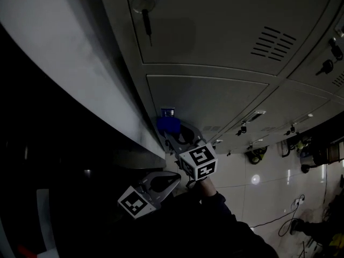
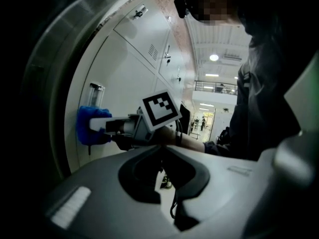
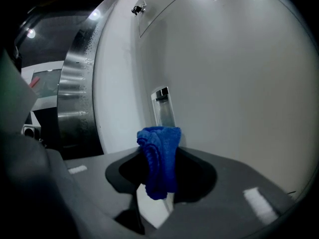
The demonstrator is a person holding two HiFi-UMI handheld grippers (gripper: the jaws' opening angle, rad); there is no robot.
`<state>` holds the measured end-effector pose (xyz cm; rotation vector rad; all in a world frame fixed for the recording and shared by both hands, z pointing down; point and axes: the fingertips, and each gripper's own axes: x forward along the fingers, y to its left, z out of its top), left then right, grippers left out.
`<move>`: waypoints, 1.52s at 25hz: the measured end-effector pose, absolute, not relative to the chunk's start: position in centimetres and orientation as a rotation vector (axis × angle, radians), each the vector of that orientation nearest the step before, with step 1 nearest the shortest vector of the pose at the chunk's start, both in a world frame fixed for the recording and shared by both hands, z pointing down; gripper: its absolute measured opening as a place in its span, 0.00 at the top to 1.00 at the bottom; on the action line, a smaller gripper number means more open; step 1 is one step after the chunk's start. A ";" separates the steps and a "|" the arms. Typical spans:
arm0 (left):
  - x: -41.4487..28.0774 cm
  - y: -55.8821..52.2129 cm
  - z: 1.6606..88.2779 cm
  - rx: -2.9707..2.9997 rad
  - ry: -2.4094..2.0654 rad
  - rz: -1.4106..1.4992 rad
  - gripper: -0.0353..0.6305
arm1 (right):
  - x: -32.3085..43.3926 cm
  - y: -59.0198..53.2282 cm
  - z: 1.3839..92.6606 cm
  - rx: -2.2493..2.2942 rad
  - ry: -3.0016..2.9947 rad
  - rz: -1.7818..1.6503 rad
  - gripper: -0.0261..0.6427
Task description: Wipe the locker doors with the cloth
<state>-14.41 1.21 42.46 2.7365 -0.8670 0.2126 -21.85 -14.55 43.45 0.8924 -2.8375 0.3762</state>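
Note:
A blue cloth (image 1: 168,123) is pressed against a grey locker door (image 1: 215,98) beside its left edge, just under a small clear handle (image 1: 167,112). My right gripper (image 1: 173,133) is shut on the cloth, its marker cube behind it. In the right gripper view the cloth (image 3: 159,161) hangs bunched between the jaws, with the door (image 3: 239,83) and handle (image 3: 162,106) close ahead. My left gripper (image 1: 171,179) hangs below and away from the lockers, jaws together and empty. The left gripper view shows the cloth (image 2: 92,126) on the door.
Neighbouring locker doors carry keys in their locks (image 1: 146,4) (image 1: 327,66) and vent slots (image 1: 273,43). A brushed-steel post (image 3: 75,93) borders the lockers on the left. Cables (image 1: 285,222) lie on the shiny tiled floor (image 1: 252,179) below.

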 end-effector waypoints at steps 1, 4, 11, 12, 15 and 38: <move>-13.9 1.1 42.4 2.738 -0.861 0.212 0.95 | -21.4 -14.6 43.5 0.894 -2.839 0.387 0.75; -12.6 0.7 42.3 2.740 -0.851 0.209 0.95 | -19.9 -15.1 43.3 0.920 -2.844 0.411 0.75; -9.3 0.2 42.2 2.744 -0.826 0.221 0.95 | -15.6 -16.1 43.5 0.971 -2.811 0.377 0.75; -8.7 0.1 42.2 2.745 -0.820 0.223 0.95 | -14.9 -16.2 43.5 0.980 -2.805 0.376 0.75; -7.2 -0.1 42.3 2.747 -0.800 0.227 0.95 | -12.6 -16.6 43.7 1.006 -2.791 0.377 0.75; 1.8 -0.7 42.6 2.783 -0.617 0.233 0.95 | -0.2 -17.7 44.9 1.206 -2.682 0.401 0.75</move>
